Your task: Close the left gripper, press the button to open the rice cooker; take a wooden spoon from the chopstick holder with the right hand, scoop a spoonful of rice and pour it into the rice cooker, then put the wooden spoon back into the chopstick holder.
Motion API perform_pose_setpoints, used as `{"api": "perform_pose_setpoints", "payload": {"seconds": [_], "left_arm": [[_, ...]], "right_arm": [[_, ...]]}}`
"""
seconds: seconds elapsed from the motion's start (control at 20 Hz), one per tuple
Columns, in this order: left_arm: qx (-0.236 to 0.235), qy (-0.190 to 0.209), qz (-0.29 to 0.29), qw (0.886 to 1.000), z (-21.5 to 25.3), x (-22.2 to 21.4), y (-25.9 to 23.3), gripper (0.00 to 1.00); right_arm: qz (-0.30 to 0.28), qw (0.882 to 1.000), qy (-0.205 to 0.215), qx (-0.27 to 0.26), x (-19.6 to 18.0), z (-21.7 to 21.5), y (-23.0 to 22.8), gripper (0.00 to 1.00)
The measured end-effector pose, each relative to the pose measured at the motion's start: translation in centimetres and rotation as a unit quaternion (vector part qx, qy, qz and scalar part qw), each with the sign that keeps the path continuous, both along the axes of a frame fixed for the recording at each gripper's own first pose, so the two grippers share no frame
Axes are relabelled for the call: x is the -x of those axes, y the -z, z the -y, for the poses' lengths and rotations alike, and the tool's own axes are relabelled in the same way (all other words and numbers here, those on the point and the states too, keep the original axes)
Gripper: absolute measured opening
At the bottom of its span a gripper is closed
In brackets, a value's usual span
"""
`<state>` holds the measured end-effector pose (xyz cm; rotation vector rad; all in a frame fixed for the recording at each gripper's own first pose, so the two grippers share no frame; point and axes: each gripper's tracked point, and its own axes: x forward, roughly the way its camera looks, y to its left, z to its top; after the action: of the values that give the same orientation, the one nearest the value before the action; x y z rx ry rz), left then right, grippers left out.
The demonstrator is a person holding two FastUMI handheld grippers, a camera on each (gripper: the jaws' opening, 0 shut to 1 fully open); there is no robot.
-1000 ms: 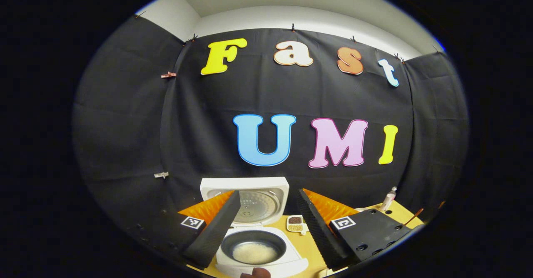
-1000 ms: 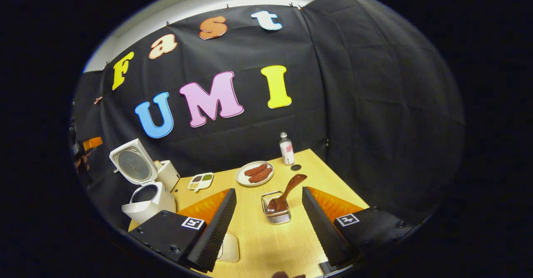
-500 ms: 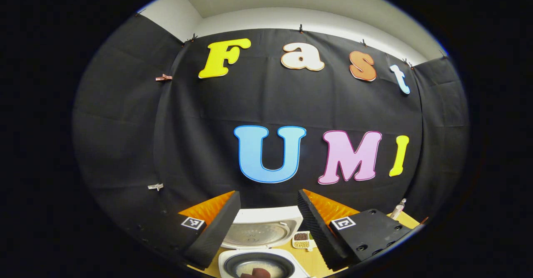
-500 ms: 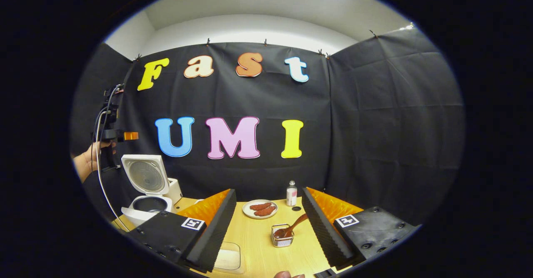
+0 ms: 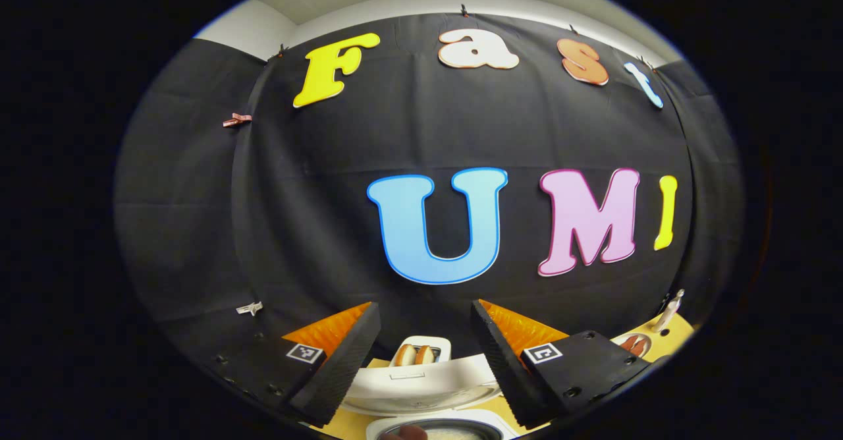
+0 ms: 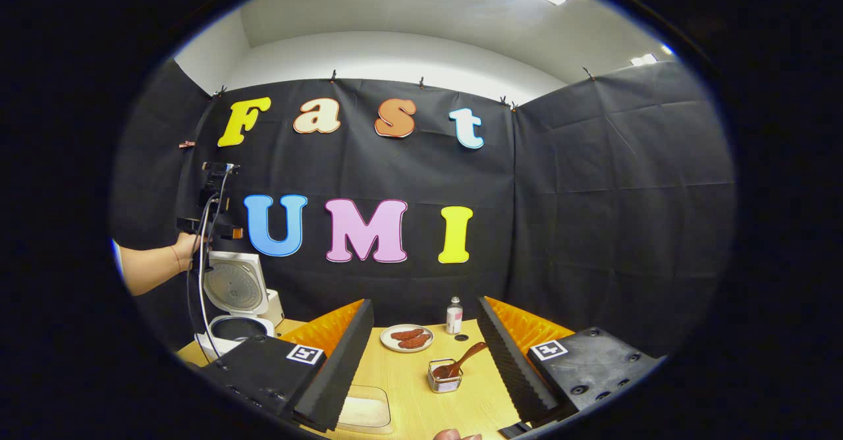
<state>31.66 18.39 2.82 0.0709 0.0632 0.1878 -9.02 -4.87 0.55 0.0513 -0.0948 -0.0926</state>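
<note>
Presently, an inventory of the booth.

Item — wooden spoon [image 6: 461, 363]: standing in the chopstick holder [image 6: 444, 379] on the table [image 6: 408, 374], bowl down inside the wire basket, handle leaning up toward two o'clock. Long axis runs from lower left to upper right, tilted rather than upright.

Item — right gripper [image 6: 425, 351]: fingers spread wide, nothing between them, raised well above the table with the holder framed low between the tips, toward five o'clock of centre.

Item — left gripper [image 5: 425, 354]: fingers likewise spread and empty, held above the rice cooker [image 6: 234, 308]. In the right gripper view it sits far off at nine o'clock in a hand [image 6: 186, 246].

Item — rice cooker: lid up, pot exposed at the table's left end.

Item — plate [image 6: 406, 338] and bottle [image 6: 454, 315]: at twelve o'clock of the holder, apart from it.

Risk, as judged: nothing looks left to grasp. The leaning handle could tip the light holder if knocked, and the left gripper's trailing cable could catch the raised lid.
</note>
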Motion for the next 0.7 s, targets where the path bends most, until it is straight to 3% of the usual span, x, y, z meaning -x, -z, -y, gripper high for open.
{"api": "perform_pose_setpoints", "payload": {"seconds": [0.2,0.3,0.45,0.7], "left_arm": [[-0.019,-0.016,-0.034,0.999,-1.1,-2.2,2.8,0.94],[0.005,-0.020,-0.067,0.998,-1.3,-2.5,5.6,0.96],[0.049,-0.022,-0.064,0.997,-1.2,-2.0,6.5,0.99],[0.057,-0.021,-0.052,0.997,-0.3,-0.4,6.5,1.00]], "right_arm": [[0.000,1.000,0.012,-0.002,0.7,-0.2,-0.1,0.98],[-0.002,1.000,0.015,-0.002,1.0,-0.4,0.0,0.98],[-0.008,1.000,0.015,0.005,1.0,-0.5,0.1,0.98],[-0.019,1.000,0.004,-0.002,0.7,-0.9,0.5,0.98]]}}
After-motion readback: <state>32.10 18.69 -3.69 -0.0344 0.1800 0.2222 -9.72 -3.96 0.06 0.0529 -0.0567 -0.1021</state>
